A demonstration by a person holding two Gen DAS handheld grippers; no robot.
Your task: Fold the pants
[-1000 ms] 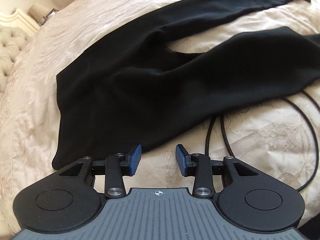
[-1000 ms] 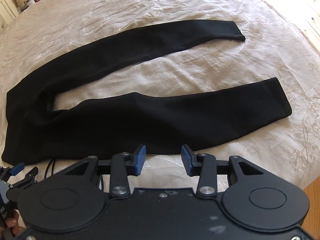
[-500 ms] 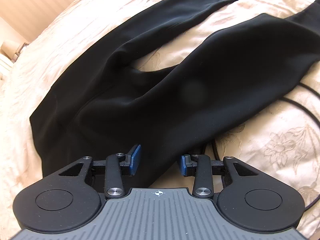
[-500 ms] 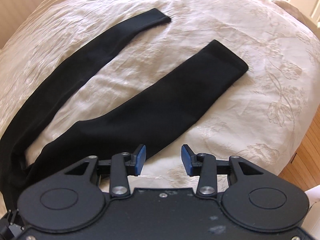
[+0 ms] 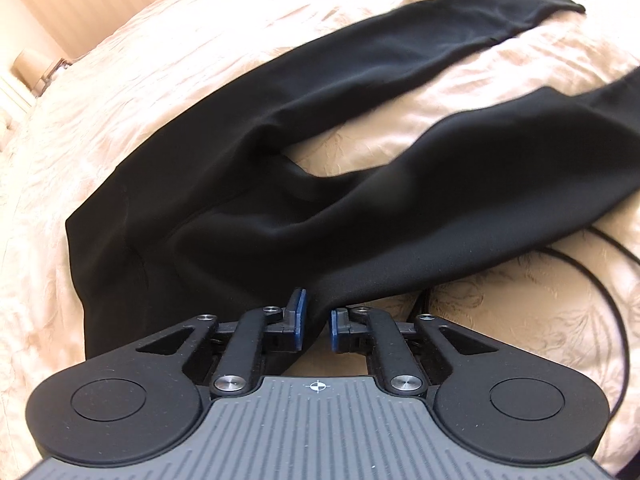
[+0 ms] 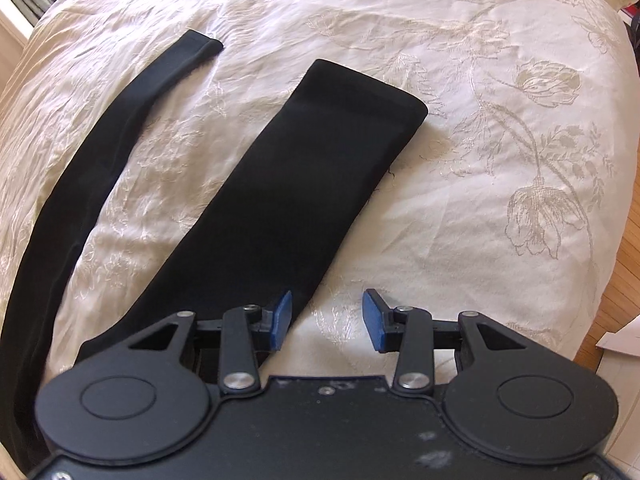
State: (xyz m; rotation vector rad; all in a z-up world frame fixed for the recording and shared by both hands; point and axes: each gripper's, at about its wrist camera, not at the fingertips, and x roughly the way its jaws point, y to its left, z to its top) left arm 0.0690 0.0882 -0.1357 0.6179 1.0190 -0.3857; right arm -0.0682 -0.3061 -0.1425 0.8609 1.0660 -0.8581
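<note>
Black pants point(image 5: 280, 184) lie spread on a cream bedspread, waist at the left, two legs apart running to the right. My left gripper point(image 5: 315, 322) is shut on the near edge of the pants at the hip, with cloth pinched between the blue pads. In the right wrist view the near leg point(image 6: 288, 196) runs up to its cuff and the far leg point(image 6: 120, 120) lies at the left. My right gripper point(image 6: 326, 318) is open and empty, its left pad at the near leg's right edge.
A black cable point(image 5: 592, 280) loops on the bedspread point(image 6: 480, 160) right of the left gripper. The bed's edge and wooden floor point(image 6: 624, 280) are at the right in the right wrist view. A bedside lamp point(image 5: 28, 64) stands far left.
My left gripper moved onto the pants' near edge and closed on the cloth. My right gripper travelled along the near leg toward its cuff and stayed open.
</note>
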